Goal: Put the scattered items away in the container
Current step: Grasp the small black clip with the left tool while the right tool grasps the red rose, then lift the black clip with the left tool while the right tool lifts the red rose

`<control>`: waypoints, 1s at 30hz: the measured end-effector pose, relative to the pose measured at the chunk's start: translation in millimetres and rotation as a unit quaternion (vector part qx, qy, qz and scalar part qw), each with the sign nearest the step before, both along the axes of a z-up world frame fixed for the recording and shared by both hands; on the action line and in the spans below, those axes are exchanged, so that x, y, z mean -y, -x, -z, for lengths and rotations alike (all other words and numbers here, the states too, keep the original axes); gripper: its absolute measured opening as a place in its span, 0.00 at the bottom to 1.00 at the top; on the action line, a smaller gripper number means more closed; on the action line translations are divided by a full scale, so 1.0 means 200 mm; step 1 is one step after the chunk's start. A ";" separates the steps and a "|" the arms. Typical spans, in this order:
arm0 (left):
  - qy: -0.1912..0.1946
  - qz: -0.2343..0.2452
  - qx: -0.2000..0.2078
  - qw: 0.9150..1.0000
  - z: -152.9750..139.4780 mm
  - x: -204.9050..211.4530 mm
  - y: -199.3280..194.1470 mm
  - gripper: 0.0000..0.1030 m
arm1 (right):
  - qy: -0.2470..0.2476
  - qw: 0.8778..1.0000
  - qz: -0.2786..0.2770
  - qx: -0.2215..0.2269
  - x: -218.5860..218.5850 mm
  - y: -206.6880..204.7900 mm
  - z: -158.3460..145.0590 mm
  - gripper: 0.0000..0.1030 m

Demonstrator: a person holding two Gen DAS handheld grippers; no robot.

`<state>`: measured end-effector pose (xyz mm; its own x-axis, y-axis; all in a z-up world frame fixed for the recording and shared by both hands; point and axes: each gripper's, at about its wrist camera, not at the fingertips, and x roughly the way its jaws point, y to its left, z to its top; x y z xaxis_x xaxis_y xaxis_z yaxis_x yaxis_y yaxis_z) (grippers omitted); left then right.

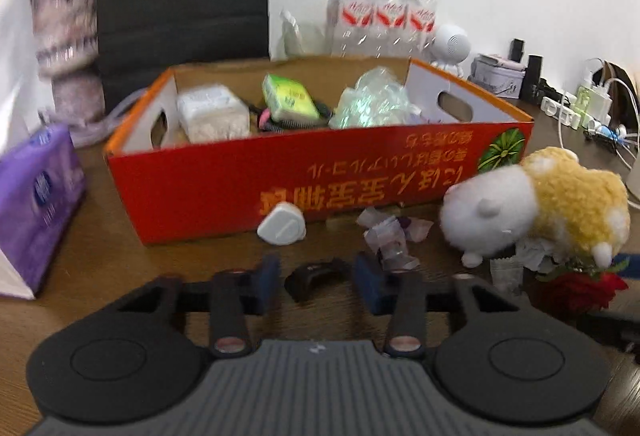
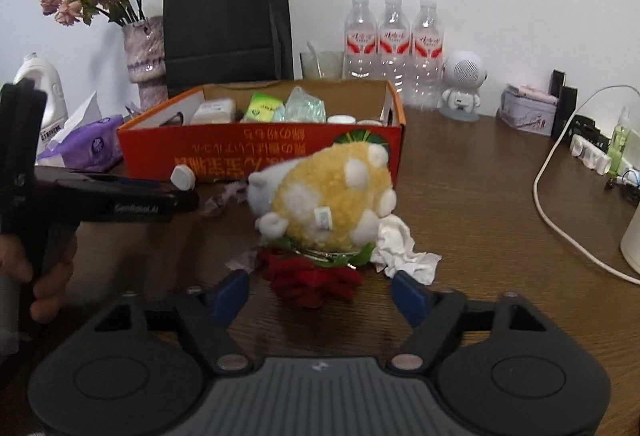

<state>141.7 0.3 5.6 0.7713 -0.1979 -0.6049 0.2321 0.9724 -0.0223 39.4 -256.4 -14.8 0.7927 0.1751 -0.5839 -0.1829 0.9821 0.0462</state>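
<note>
Three water bottles [image 2: 394,52] behind the red box [image 2: 260,152].

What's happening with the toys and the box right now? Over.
Left tool open around small black piece. Right tool open before red rose. Plush, scraps outside red box. Nothing blocking.

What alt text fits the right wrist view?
The right tool, jaws open, points at a red rose under a yellow-and-white plush toy on a wooden table. Behind stands a red box holding items.
</note>
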 end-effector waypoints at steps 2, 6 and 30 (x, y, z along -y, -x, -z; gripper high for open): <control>0.001 0.003 0.000 1.000 0.00 0.00 -0.01 0.16 | 0.000 1.000 -0.006 0.000 -0.02 -0.02 0.01 0.69; -0.003 0.007 0.004 1.000 0.00 0.01 0.03 0.16 | -0.013 1.000 -0.002 -0.009 -0.03 -0.07 0.04 0.46; 0.046 -0.095 0.166 0.981 -0.27 0.10 1.36 0.16 | -0.031 0.986 -0.079 0.144 -0.04 0.87 -0.26 0.34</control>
<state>-130.2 -20.7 60.5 0.9508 -0.0732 -0.3010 0.0560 0.9963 -0.0652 -135.0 -249.0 36.2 0.8840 0.3383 -0.3226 -0.3482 0.9370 0.0284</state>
